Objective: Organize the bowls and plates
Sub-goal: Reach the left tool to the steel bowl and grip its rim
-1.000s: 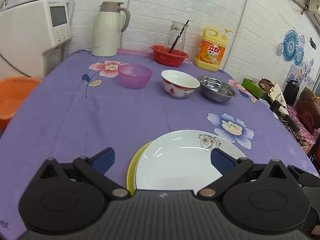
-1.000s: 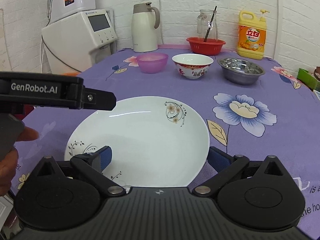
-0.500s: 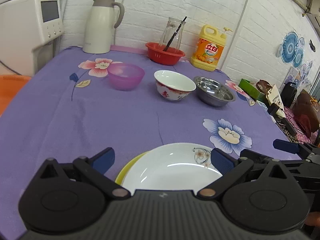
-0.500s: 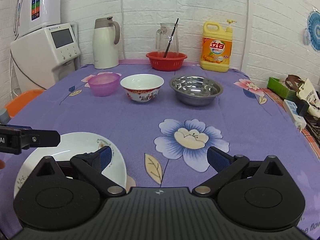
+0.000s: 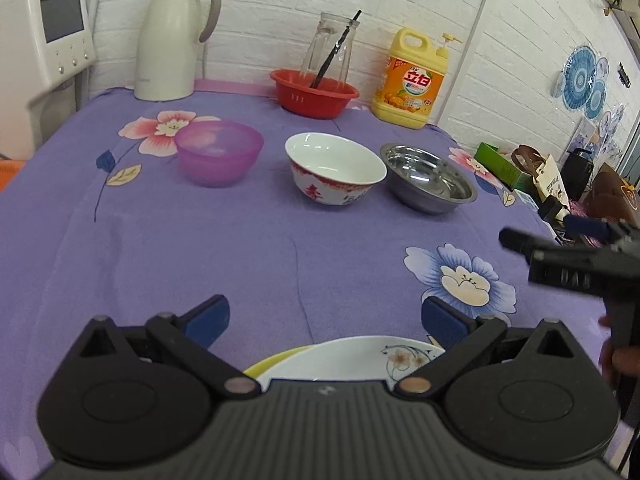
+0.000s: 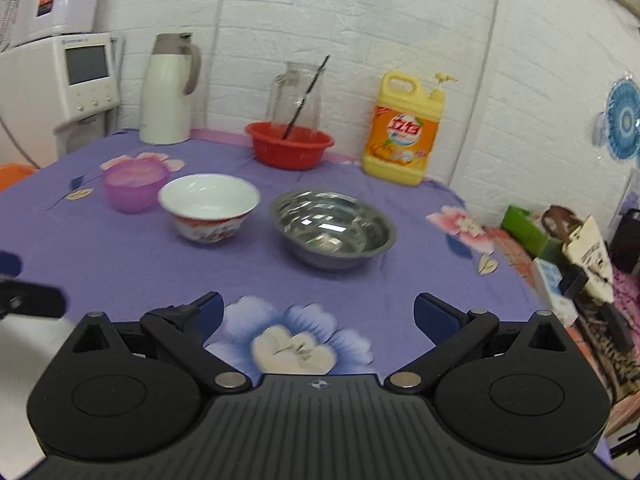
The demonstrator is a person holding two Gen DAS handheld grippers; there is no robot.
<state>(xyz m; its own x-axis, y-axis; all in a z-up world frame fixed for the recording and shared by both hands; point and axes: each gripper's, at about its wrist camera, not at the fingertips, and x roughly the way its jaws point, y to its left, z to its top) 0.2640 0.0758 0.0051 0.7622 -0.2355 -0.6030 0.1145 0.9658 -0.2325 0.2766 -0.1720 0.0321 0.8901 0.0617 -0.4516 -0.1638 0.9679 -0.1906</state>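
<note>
Both the left gripper (image 5: 324, 318) and right gripper (image 6: 319, 312) hang open, empty, above the desk (image 5: 240, 248); white plate (image 5: 344, 360) lies near, three bowls far.

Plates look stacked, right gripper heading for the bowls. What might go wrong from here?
The steel bowl looks slick, so the open right gripper may slip on its rim. The ceramic bowl sits close beside it and could get knocked. The left gripper hangs just over the white plate.
</note>
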